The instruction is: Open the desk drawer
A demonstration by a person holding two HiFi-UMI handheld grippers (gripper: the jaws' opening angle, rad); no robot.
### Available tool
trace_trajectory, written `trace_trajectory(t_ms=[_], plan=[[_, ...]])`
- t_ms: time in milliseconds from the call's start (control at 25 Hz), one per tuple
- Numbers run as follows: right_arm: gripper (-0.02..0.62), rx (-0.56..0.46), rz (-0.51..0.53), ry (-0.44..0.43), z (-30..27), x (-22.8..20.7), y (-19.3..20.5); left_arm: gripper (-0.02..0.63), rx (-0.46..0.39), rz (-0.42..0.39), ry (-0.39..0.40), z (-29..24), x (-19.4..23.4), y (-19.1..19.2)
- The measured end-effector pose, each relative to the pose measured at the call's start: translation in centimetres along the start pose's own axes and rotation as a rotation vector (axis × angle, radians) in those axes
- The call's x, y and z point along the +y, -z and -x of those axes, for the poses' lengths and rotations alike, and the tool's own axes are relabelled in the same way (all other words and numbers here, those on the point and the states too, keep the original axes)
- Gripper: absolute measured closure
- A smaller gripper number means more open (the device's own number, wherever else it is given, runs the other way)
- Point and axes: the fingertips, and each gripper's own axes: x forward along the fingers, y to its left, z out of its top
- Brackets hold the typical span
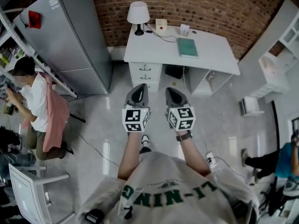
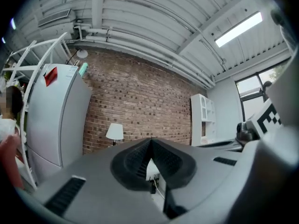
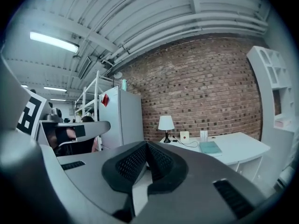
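The left hand-held gripper [image 1: 138,90] & the right hand-held gripper [image 1: 173,92] are held side by side in front of the person, above the grey floor [image 1: 93,134]. Both point twd. the white desk [image 1: 210,55] but are well apart from it. In the left gripper view the jaws of the left hand-held gripper [image 2: 150,143] are together at the tips, w/ nothing btw. them. In the right gripper view the right hand-held gripper [image 3: 147,146] is the same: tips together, nothing held. The drawer [image 1: 145,68] is in the pedestal under the desk end that is at the left in the head view. There 2 drawer fronts w/ small dark handles are visible, one above the other, both flush w/ the pedestal, i.e. closed. On the desk top there is a white lamp [image 1: 138,14] at the back left corner & a small white box [image 1: 161,25] just beside it. A dark cable [image 1: 163,35] runs over the top, & a green book [image 1: 187,47] lies flat nr. the middle. Behind the desk is a brick wall [image 1: 196,3]. Left of the desk stands a grey fridge [image 1: 70,36], nr. the wall. Further left a person [image 1: 35,97] in a white top is by the edge of the head view. At the right side stands a white shelf unit [image 1: 285,36].
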Motion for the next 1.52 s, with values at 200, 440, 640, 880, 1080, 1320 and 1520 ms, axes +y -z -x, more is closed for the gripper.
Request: trace_trajectory(t_ms=[200, 440, 640, 880, 1080, 1320, 1520], plan=[[0.597, -0.023, -0.007, 0.027, -6.5, -0.1, -1.8, 0.604, 0.020, -0.035, -0.004, -4.4, 5.6, 0.1], [0.597, -0.002, -0.050, 0.060, -12.3, -0.9, -1.1, 0.604, 0.081, -0.030, 0.076, -8.8, 9.3, 1.7], [0.597, 0.051, -0.080, 0.084, -15.4, -2.2, 1.1, 0.604, 0.139, 0.002, 0.094, -11.7, 10.8, 4.3], [0.597, 0.107, -0.114, 0.087, -18.9, -3.9, 3.7, 0.604, 0.197, 0.040, 0.073, -15.3, 13.0, 7.7], [0.597, 0.144, -0.144, 0.061, -22.5, -5.5, 5.6, 0.604, 0.255, 0.057, 0.041, -19.2, 14.6, 11.0], [0.597, 0.211, -0.171, 0.041, -26.9, -7.9, 9.1, 0.603, 0.332, 0.118, 0.016, -23.6, 16.4, 16.4], [0.597, 0.277, -0.174, 0.024, -30.6, -9.3, 12.2, 0.603, 0.416, 0.173, -0.010, -26.4, 18.2, 21.6]])
